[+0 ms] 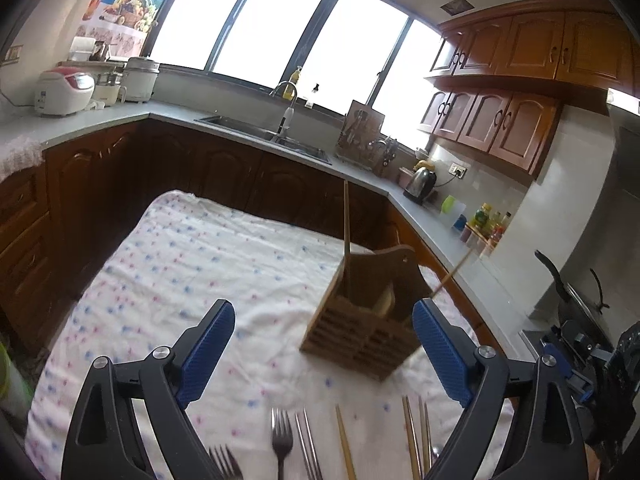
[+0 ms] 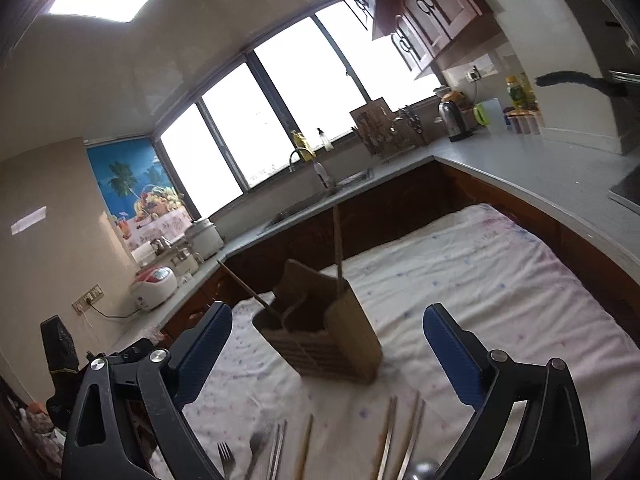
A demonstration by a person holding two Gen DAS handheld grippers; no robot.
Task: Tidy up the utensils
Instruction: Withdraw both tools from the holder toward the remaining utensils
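Observation:
A wooden slatted utensil holder stands on the cloth-covered table; it also shows in the right wrist view. Two wooden chopsticks stick up out of it. Near the front edge lie two forks, metal chopsticks, a wooden chopstick and more chopsticks. A spoon bowl shows at the bottom of the right wrist view. My left gripper is open and empty above the utensils. My right gripper is open and empty, facing the holder.
A grey counter wraps around the table, with a sink, rice cookers, a kettle and bottles. A stove with a pan is at the right. The other gripper shows at the right edge.

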